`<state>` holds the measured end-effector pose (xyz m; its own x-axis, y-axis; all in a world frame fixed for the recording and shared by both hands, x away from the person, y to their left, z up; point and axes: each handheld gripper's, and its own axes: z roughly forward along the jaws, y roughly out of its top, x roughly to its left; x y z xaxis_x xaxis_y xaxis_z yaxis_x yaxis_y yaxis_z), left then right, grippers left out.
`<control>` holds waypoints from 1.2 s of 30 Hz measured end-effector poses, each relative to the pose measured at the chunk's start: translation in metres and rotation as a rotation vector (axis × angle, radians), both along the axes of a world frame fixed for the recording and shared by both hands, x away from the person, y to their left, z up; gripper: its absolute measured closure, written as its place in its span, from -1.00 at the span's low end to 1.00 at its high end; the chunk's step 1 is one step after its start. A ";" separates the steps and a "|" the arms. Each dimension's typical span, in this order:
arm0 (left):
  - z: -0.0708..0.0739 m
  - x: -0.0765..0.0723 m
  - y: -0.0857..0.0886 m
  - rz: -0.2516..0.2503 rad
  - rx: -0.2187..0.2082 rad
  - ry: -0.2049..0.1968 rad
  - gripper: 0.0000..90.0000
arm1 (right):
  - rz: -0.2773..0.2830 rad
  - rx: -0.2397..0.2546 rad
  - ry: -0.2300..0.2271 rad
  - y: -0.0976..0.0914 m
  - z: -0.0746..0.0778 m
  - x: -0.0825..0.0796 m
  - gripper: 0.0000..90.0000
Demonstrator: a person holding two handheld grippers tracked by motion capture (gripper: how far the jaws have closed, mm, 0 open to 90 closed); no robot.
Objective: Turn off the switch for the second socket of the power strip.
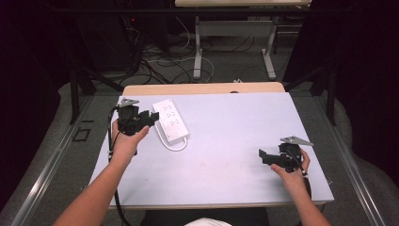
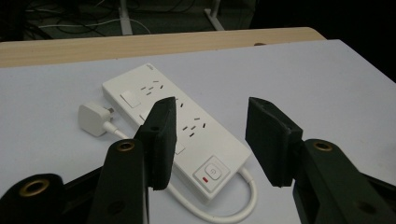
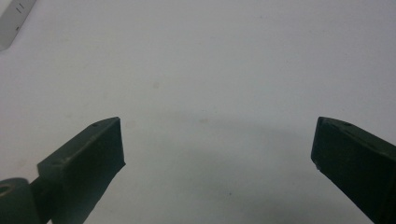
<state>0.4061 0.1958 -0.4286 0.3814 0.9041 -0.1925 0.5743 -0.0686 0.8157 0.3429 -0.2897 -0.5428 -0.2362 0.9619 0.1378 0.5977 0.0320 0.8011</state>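
The left gripper (image 1: 151, 116) hovers at the far left of the pale worktop (image 1: 226, 141), its jaws partly open with nothing between them. In the left gripper view (image 2: 210, 140) the two black pads stand apart above the white power strip (image 2: 182, 140), touching neither it nor the worktop.

The power strip (image 1: 170, 121) lies flat at the far left of the worktop, just right of the left gripper, its length running from far to near. Its sockets face up, and a switch button with a small red mark sits at the near end. Its white cord (image 2: 224, 210) loops round the near end, and the white plug (image 2: 93, 119) lies on the worktop just beside the strip's left side.

The right gripper (image 1: 261, 156) is held at the near right, well apart from the strip. Its jaws (image 3: 217, 149) stand wide open over bare worktop, holding nothing.
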 end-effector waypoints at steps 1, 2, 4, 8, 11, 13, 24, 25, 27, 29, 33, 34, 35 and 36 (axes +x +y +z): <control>0.001 0.001 0.000 -0.001 0.001 -0.003 0.20 | 0.000 0.000 0.000 0.000 0.000 0.000 -0.96; 0.001 0.002 -0.001 0.005 -0.002 -0.011 0.21 | 0.000 0.000 0.000 0.000 0.000 0.000 -0.96; 0.002 0.003 -0.001 0.002 0.000 -0.006 0.23 | -0.003 0.000 -0.001 0.000 0.000 0.000 -0.96; 0.005 0.008 -0.003 0.011 -0.004 -0.012 0.24 | -0.003 0.000 0.000 0.000 0.000 0.000 -0.96; 0.007 0.012 -0.004 0.016 -0.005 -0.013 0.25 | -0.003 -0.001 0.001 0.000 0.000 0.000 -0.95; 0.008 0.016 -0.005 0.019 -0.015 -0.014 0.25 | -0.003 -0.001 0.001 -0.001 -0.001 0.000 -0.95; 0.016 0.032 -0.009 0.031 -0.013 0.001 0.25 | 0.003 -0.005 0.002 -0.001 -0.001 0.001 -0.96; 0.016 0.033 -0.010 0.035 -0.021 -0.003 0.25 | 0.003 -0.005 0.002 -0.001 -0.001 0.001 -0.96; 0.016 0.037 -0.012 0.040 -0.013 -0.008 0.27 | 0.003 -0.006 0.002 -0.001 -0.001 0.001 -0.95; 0.017 0.038 -0.013 0.039 -0.011 -0.010 0.27 | 0.004 -0.005 0.002 -0.001 -0.001 0.001 -0.96; 0.017 0.043 -0.015 0.044 -0.006 -0.011 0.31 | 0.005 -0.006 0.005 0.000 -0.002 0.001 -0.96; 0.017 0.044 -0.016 0.041 0.001 -0.009 0.31 | 0.006 -0.006 0.004 0.000 -0.002 0.001 -0.96; 0.016 0.048 -0.016 0.049 0.000 -0.010 0.32 | 0.004 -0.004 0.007 0.000 -0.002 0.001 -0.96; 0.016 0.048 -0.016 0.049 0.000 -0.010 0.33 | 0.005 -0.006 0.005 0.000 -0.002 0.001 -0.95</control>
<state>0.4537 0.1794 -0.4125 0.3385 0.9217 -0.1892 0.5686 -0.0401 0.8216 0.3440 -0.2896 -0.5447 -0.2405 0.9614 0.1334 0.6018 0.0399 0.7977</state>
